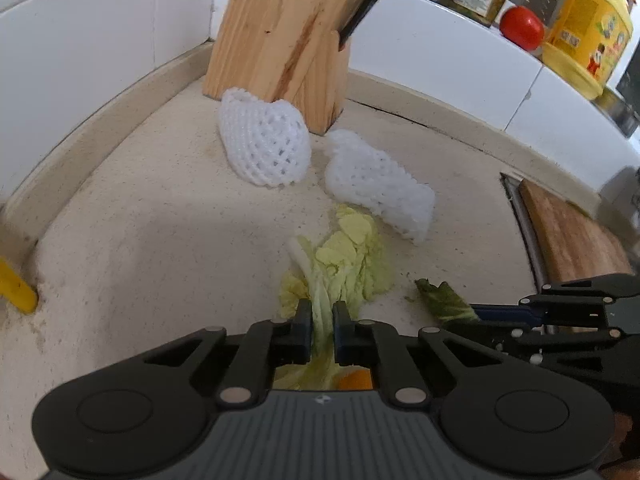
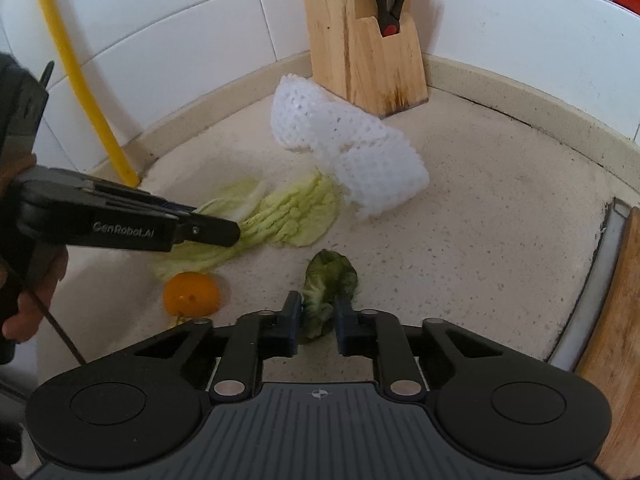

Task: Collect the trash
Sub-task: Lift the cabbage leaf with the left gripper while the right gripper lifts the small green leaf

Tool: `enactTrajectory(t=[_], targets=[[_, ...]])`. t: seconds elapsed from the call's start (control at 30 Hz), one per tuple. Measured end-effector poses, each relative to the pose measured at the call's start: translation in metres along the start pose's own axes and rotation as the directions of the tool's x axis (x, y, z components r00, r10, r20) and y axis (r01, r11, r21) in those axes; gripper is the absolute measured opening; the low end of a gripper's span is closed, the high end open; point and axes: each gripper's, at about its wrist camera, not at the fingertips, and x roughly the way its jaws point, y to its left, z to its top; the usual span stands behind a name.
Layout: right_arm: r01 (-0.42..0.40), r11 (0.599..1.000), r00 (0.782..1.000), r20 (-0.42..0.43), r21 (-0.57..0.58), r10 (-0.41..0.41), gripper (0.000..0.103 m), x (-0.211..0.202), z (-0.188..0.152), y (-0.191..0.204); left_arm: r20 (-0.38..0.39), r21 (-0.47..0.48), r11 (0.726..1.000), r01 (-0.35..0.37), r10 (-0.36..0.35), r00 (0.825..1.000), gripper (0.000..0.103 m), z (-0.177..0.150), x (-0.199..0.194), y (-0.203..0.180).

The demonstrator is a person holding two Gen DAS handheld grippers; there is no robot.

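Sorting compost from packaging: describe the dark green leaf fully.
The dark leaf is a small, crumpled scrap, deep green with a paler ribbed underside, wilted. It lies on the speckled counter, apart from the pale cabbage and the orange peel. Its near end sits between the right gripper jaws, which are not closed on it.

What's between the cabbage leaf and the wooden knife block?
Two white foam nets lie between the cabbage leaf and the knife block, seen in the left wrist view.
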Motion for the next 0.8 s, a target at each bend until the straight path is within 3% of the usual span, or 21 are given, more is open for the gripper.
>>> enactTrajectory(t=[0.1,0.33,0.8], targets=[[-0.036,0.998,0.999,0.003,0.057,0.036,0.01,-0.006,0.001,-0.007,0.019,-0.075,0.996,0.046,-0.045,0.999,0.007,-0.002,-0.013,0.012],[-0.087,0.989,0.996,0.043,0.117,0.082,0.009,-0.022,0.001,-0.012,0.09,-0.113,0.993,0.04,-0.03,0.995,0.006,-0.005,-0.044,0.019],[-0.14,0.985,0.988,0.086,0.102,0.131,0.009,-0.039,0.005,0.001,0.183,-0.189,0.981,0.033,0.002,0.983,0.006,-0.023,-0.091,0.034]])
